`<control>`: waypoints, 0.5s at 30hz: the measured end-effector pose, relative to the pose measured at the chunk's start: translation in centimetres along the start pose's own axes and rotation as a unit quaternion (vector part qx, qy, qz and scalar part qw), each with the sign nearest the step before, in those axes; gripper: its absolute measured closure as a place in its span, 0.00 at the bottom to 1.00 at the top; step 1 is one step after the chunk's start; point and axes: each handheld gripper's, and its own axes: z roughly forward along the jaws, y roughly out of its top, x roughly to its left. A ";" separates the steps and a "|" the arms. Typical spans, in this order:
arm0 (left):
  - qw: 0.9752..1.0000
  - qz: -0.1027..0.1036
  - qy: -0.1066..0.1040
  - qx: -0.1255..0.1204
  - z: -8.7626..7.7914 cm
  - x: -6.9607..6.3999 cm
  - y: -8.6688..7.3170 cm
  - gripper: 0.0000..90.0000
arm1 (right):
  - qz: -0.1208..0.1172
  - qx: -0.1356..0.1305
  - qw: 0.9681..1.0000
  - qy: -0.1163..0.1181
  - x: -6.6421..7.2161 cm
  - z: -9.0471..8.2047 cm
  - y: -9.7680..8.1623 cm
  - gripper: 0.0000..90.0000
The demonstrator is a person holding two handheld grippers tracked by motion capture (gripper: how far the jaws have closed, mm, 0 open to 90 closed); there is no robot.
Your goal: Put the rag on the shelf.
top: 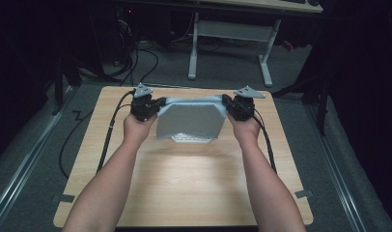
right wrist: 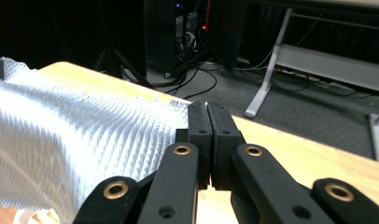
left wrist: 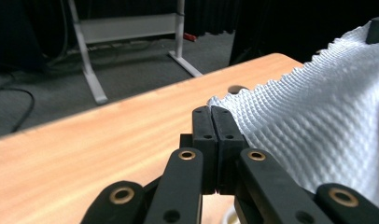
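A pale grey-white waffle-textured cloth (top: 189,118) hangs stretched between my two grippers above the far half of the wooden table (top: 184,183). My left gripper (top: 158,107) is shut on the cloth's left top corner; in the left gripper view the jaws (left wrist: 211,112) are pressed together with the cloth (left wrist: 309,126) spreading off to the right. My right gripper (top: 227,107) is shut on the right top corner; in the right gripper view its jaws (right wrist: 207,108) are closed and the cloth (right wrist: 75,144) runs off to the left. The cloth's lower edge touches the table.
Beyond the table's far edge stands a white desk frame (top: 228,34) on grey carpet, with cables (top: 136,58) on the floor. Dark equipment and black curtains surround the space. A round hole (left wrist: 237,88) is in the tabletop near the far corner.
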 end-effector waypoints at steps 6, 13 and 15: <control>1.000 -0.025 -0.018 0.003 0.2 0.0 -2.1 1.00 | 0.011 0.004 1.000 0.009 0.3 0.2 -1.6 0.99; 0.999 -0.033 -0.029 0.021 0.8 -0.3 -3.7 1.00 | 0.016 0.018 1.000 0.014 0.8 0.5 -3.3 0.99; 0.999 -0.036 -0.030 0.024 0.9 -0.3 -4.2 1.00 | 0.017 0.017 1.000 0.013 1.0 0.5 -3.8 0.99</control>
